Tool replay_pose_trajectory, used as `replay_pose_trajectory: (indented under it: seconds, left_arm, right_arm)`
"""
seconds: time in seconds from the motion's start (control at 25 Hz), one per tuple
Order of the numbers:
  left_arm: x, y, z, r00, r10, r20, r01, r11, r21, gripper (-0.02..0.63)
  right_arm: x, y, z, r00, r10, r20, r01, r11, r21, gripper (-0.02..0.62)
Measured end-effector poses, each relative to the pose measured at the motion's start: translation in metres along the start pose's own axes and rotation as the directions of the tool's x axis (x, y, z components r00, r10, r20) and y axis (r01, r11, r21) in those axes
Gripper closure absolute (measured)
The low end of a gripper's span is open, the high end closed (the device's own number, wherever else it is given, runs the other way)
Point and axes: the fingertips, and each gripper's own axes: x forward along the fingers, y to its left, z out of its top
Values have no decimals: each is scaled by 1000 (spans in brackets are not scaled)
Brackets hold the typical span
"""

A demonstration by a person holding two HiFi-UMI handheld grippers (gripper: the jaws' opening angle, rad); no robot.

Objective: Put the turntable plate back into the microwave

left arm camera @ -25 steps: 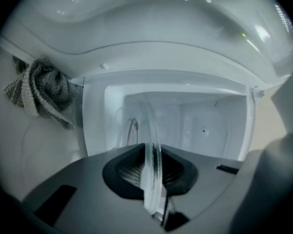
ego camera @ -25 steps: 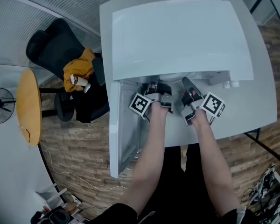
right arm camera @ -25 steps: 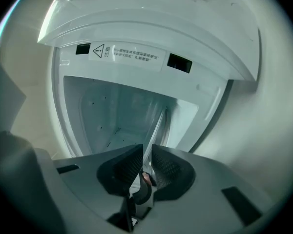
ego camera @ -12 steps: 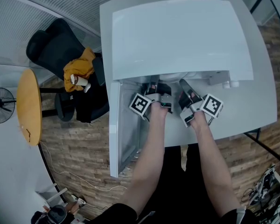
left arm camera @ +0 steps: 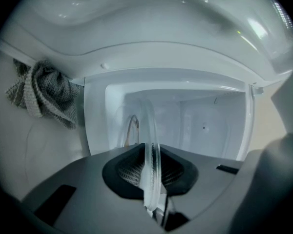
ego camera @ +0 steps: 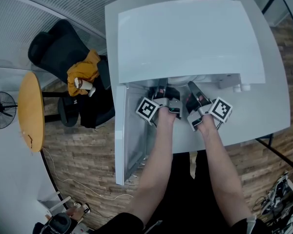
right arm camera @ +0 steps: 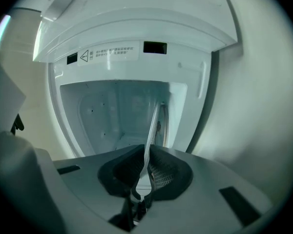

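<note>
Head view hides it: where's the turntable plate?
The turntable plate is at the microwave's open mouth, its rim clamped in the left gripper and between the right gripper's closing jaws.

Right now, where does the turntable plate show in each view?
Head view: the turntable plate is seemingly just a pale sliver under the microwave front edge.
Left gripper view: turntable plate lower centre, edge-on between the jaws.
Right gripper view: turntable plate lower centre, edge-on between the closing jaws.
Shared landmark: the microwave's open cavity.
</note>
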Motion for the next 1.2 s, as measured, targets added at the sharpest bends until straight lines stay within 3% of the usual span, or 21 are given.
replay_pose_trajectory:
  seconds: [0.28,0.56,0.64,0.76,1.2]
  left_arm:
    - [-3,-7,-10,997,-17,-72,18,1000,14,517]
    - [-22,-11,-25,991,15,-133,-8,999,51,494]
    - [-28,-6,-24,990,50,-130,-40,997,72,506]
    - [-37,8,-24,984,115,-139,-101,990,102,579]
    - [-31,17,-23,979,147,-143,-129,984,124,586]
  right_arm:
    - [-2,-1,10,998,-27,52,28,1000,-14,561]
    - [5,1,15,998,-33,59,35,999,-34,563]
    - [5,-1,15,998,-43,50,45,998,-42,561]
    - [3,-6,13,997,-60,39,62,997,-51,560]
    - [5,-16,16,993,-117,27,119,990,-73,555]
